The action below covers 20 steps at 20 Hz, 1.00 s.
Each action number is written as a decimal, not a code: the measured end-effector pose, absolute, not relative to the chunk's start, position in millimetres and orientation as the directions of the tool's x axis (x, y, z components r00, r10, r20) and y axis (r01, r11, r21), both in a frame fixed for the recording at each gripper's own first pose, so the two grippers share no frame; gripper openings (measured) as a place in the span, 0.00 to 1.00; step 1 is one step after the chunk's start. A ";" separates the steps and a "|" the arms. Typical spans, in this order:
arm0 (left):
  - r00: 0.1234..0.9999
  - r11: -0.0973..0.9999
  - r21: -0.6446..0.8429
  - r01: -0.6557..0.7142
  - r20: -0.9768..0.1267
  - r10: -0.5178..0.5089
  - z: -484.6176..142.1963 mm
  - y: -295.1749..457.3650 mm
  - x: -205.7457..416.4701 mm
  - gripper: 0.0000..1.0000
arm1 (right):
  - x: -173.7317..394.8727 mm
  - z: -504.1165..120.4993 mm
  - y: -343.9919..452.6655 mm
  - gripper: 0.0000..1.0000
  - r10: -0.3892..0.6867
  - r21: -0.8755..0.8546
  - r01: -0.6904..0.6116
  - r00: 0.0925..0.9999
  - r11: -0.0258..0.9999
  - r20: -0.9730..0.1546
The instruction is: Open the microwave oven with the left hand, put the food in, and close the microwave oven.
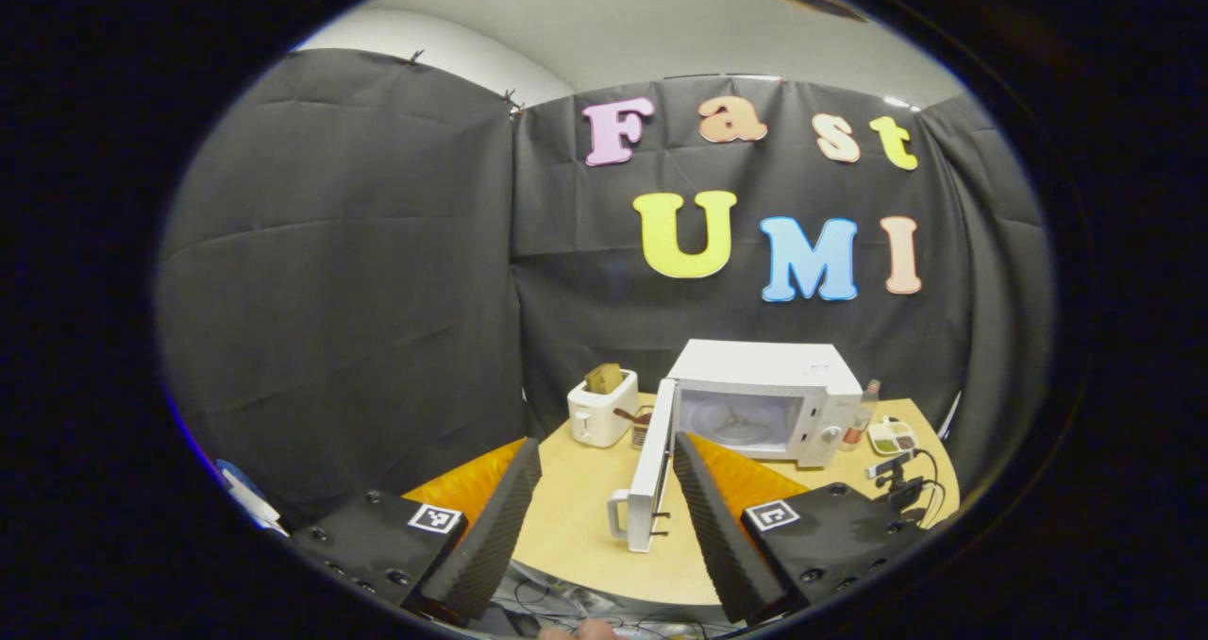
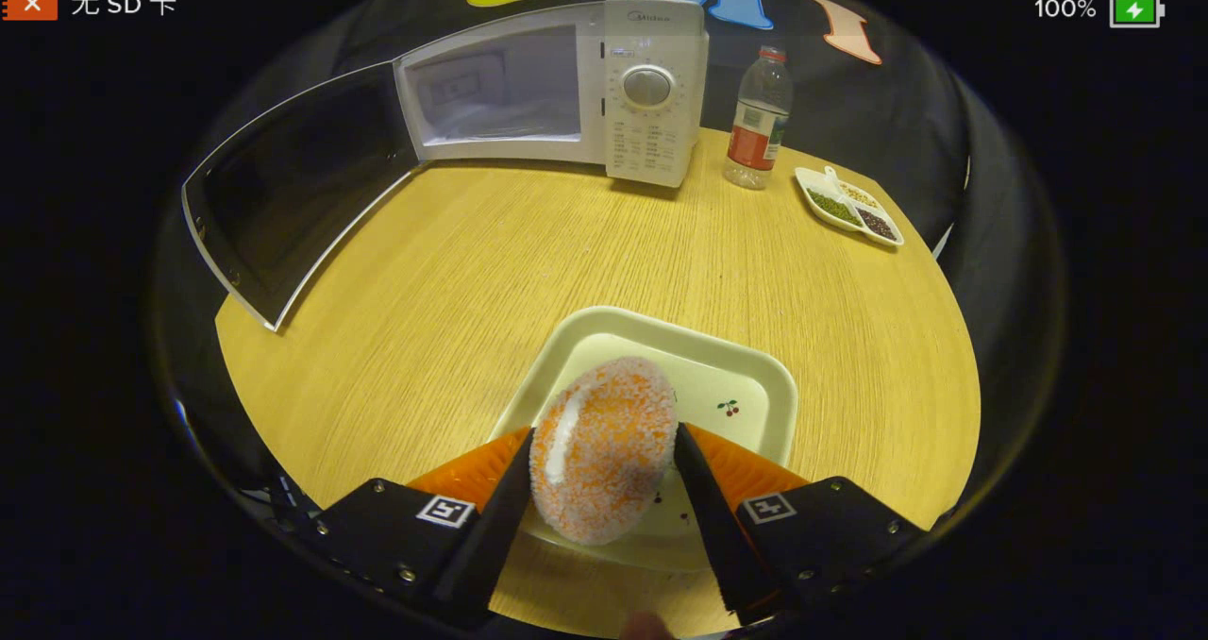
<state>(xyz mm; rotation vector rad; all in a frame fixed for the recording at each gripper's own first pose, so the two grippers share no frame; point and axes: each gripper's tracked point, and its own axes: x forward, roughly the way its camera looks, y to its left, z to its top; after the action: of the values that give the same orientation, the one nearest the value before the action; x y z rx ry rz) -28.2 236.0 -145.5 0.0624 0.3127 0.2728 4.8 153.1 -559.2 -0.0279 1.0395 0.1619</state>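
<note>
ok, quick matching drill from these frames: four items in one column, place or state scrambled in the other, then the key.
Items
1. microwave door
2. round orange-speckled food
3. plastic bottle
4. left tool

States
A. open, holding nothing
B. between the right tool's fingers, over the pale tray
C. swung wide open
D. standing right of the microwave's control panel

Pairs: 1-C, 2-B, 3-D, 4-A
</note>
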 end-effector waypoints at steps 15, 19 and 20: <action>0.948 0.967 0.090 -0.237 -0.197 0.250 -100.5 258.5 -95.1 0.93 | 63.8 -467.8 205.1 0.57 0.205 0.270 0.010 0.622 0.963 -0.756; 0.948 0.967 0.077 -0.242 -0.194 0.252 -96.4 276.0 -102.4 0.93 | 96.2 -437.5 244.9 0.57 0.241 0.351 0.029 0.672 0.936 -0.700; 0.948 0.967 0.072 -0.245 -0.192 0.255 -95.6 279.0 -100.8 0.93 | 105.9 -435.4 254.4 0.57 0.250 0.367 0.031 0.679 0.930 -0.691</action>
<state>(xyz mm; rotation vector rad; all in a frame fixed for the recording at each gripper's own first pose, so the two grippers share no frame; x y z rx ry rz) -100.8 279.0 -95.6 0.0474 0.2014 0.2547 105.9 254.4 -435.4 0.3674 0.8202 0.1257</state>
